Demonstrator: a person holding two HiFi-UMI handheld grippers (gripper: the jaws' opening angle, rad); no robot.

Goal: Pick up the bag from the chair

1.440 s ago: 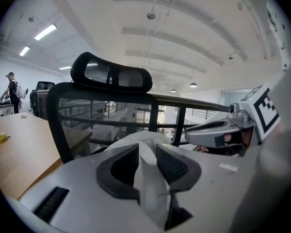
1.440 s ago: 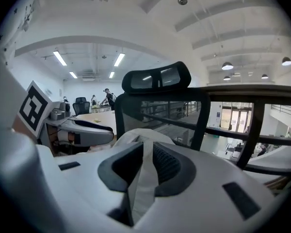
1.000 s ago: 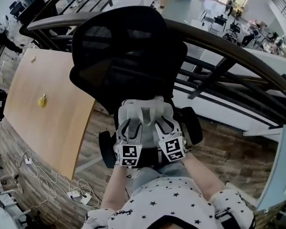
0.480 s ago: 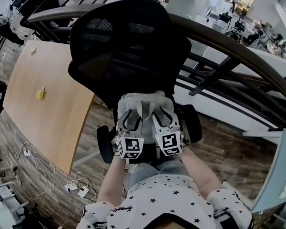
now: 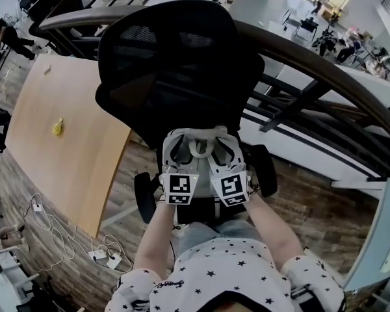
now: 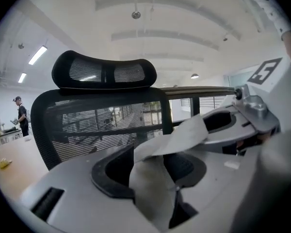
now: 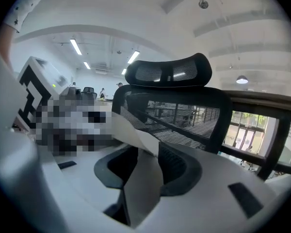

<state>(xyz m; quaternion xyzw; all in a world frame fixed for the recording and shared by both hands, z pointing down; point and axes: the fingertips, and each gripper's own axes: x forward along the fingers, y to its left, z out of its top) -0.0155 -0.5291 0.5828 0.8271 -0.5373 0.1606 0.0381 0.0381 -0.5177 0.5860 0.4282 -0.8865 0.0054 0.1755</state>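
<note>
A black mesh office chair [image 5: 175, 64] with a headrest fills the head view's middle. Both grippers hover side by side over its seat. My left gripper [image 5: 182, 149] and right gripper [image 5: 221, 147] each pinch the bag's pale grey strap [image 5: 200, 149], which arches between them. In the left gripper view the strap [image 6: 184, 135] rises from the shut jaws of that gripper [image 6: 148, 174] toward the right gripper [image 6: 242, 125]. In the right gripper view the strap [image 7: 136, 135] leaves the shut jaws of that gripper [image 7: 143, 174] leftward. The bag's body is hidden under the grippers.
A light wooden table [image 5: 65, 174] stands left of the chair, a small yellow object [image 5: 57, 127] on it. A dark curved railing [image 5: 312, 64] runs behind the chair. Black armrests [image 5: 143, 197] flank the seat. Cables and a power strip [image 5: 104, 262] lie on the wooden floor.
Both grippers have drawn a little closer together and shifted slightly toward the chair back, and the strap stays pinched between them.
</note>
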